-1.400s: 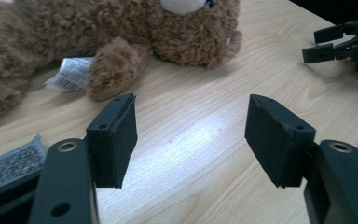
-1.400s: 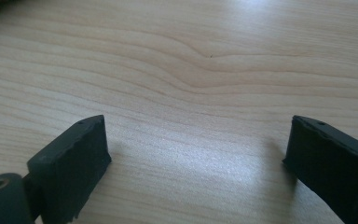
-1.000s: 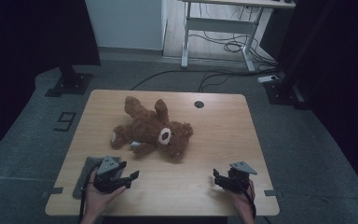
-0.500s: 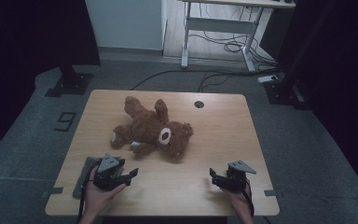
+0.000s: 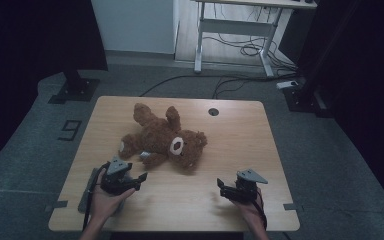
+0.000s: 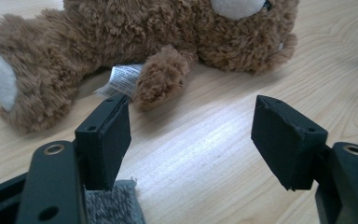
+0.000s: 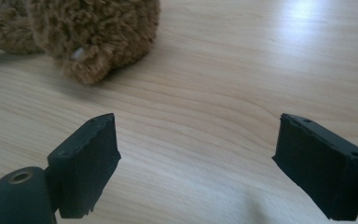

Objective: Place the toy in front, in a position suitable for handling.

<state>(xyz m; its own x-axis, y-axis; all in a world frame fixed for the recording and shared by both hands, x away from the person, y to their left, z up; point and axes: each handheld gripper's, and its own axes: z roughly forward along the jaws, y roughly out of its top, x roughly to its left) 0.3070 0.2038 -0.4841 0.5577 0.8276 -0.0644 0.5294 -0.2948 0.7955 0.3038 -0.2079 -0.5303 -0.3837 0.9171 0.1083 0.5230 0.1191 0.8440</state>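
Grippers: two, one per hand, both at the near edge of the tabletop [image 5: 260, 145].
Left gripper [image 5: 141, 177]: jaws stand wide apart and have just been opening further; nothing between them, bare wood in the gap in the left gripper view [image 6: 191, 140]. It points at the teddy bear from just beside it.
Right gripper [image 5: 221, 186]: jaws apart, nothing between them; bare wood in the gap in the right gripper view [image 7: 196, 158]. It sits well apart from the bear, to its near right.
Hands: two, left hand [image 5: 105, 202] and right hand [image 5: 250, 212], coming in from the near edge.
Teddy bear [image 5: 162, 137]: one, brown, lying flat in the middle of the tabletop, head toward the right, legs toward the left and far side.
Label [image 6: 123, 79]: one white tag by the bear's near paw, close to the left gripper's jaw.
Hole [image 5: 213, 111]: one round opening near the tabletop's far edge.
Desk [image 5: 235, 30]: one white frame on the floor beyond, cables under it.
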